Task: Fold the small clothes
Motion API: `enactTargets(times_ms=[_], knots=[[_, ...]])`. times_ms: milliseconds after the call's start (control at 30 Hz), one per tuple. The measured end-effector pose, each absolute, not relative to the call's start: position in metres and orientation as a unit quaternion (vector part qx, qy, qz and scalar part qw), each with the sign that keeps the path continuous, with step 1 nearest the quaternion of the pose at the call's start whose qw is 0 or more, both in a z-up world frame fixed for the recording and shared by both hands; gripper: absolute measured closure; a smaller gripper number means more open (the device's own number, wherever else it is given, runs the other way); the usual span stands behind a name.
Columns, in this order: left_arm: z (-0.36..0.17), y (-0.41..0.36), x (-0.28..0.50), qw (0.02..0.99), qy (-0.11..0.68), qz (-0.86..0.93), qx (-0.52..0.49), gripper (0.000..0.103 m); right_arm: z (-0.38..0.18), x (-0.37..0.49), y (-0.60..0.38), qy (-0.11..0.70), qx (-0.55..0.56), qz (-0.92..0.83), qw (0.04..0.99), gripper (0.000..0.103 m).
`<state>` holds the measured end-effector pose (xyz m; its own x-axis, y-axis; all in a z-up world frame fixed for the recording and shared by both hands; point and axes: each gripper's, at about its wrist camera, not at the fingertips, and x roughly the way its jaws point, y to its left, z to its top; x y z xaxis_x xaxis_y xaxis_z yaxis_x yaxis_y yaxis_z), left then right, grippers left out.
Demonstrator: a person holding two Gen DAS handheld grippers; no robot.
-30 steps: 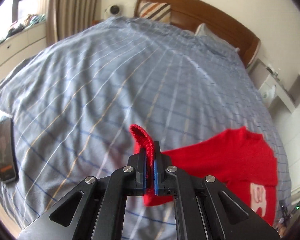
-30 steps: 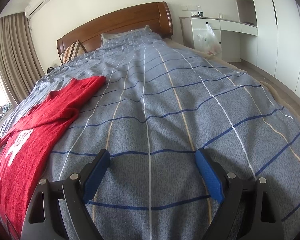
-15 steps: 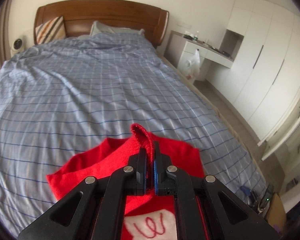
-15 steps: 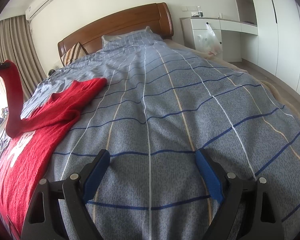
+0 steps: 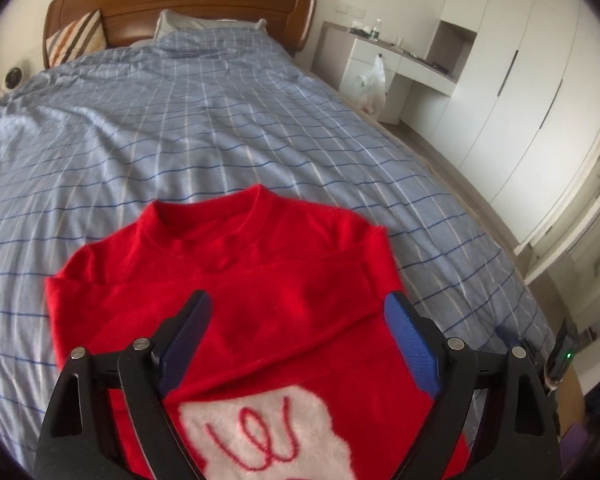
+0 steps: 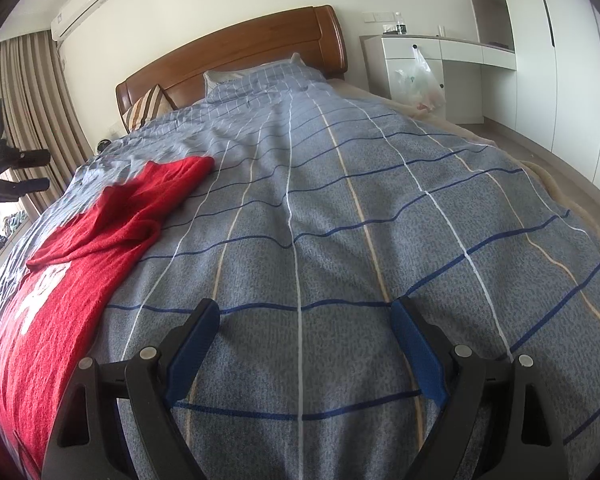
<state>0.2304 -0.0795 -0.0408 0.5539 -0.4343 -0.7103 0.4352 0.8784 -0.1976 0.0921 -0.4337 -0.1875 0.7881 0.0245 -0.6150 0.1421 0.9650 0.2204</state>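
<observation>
My left gripper [image 5: 296,312] spread above red sweater [image 5: 260,280], nothing pinched. My right gripper [image 6: 304,320] spread over blue checked bedspread [image 6: 380,220].

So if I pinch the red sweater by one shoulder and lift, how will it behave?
The red sweater is fuzzy knit, so probably floppy; it should sag and drag. Its folded sleeve lies loose and may slide off. The fuzzy surface likely grips well.

A home bedroom: a bed [image 6: 340,220] under a blue checked cover with a wooden headboard [image 5: 188,4] and pillows [image 5: 74,38], white built-in wardrobes [image 5: 512,92], brown curtains [image 6: 32,112] and a wall air conditioner [image 6: 86,0].
</observation>
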Motion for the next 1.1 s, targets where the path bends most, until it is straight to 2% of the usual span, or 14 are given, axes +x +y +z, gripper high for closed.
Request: enactTargets(times_ms=[167, 367, 467, 567, 800, 1100], knots=[[-0.061, 0.015, 0.209, 0.912, 0.382, -0.147, 0.025, 0.007, -0.188, 0.091, -0.434, 0.324, 0.128, -0.032, 0.937, 0.016], [-0.117, 0.128, 0.214, 0.915, 0.402, -0.004, 0.033, 0.006, -0.188, 0.092, -0.432, 0.326, 0.124, -0.034, 0.936, 0.016], [-0.137, 0.162, 0.223, 0.913, 0.407, 0.006, -0.018, 0.006, -0.188, 0.093, -0.431, 0.329, 0.122, -0.035, 0.936, 0.016], [-0.16, 0.174, 0.234, 0.899, 0.434, -0.002, -0.057, 0.001, -0.189, 0.094, -0.43, 0.333, 0.118, -0.038, 0.935, 0.016], [-0.165, 0.149, 0.235, 0.9, 0.435, 0.029, 0.008, 0.0, -0.189, 0.098, -0.425, 0.34, 0.108, -0.046, 0.933, 0.016], [-0.165, 0.162, 0.234, 0.9, 0.436, 0.024, -0.005, 0.0, -0.192, 0.103, -0.419, 0.35, 0.092, -0.058, 0.93, 0.016]])
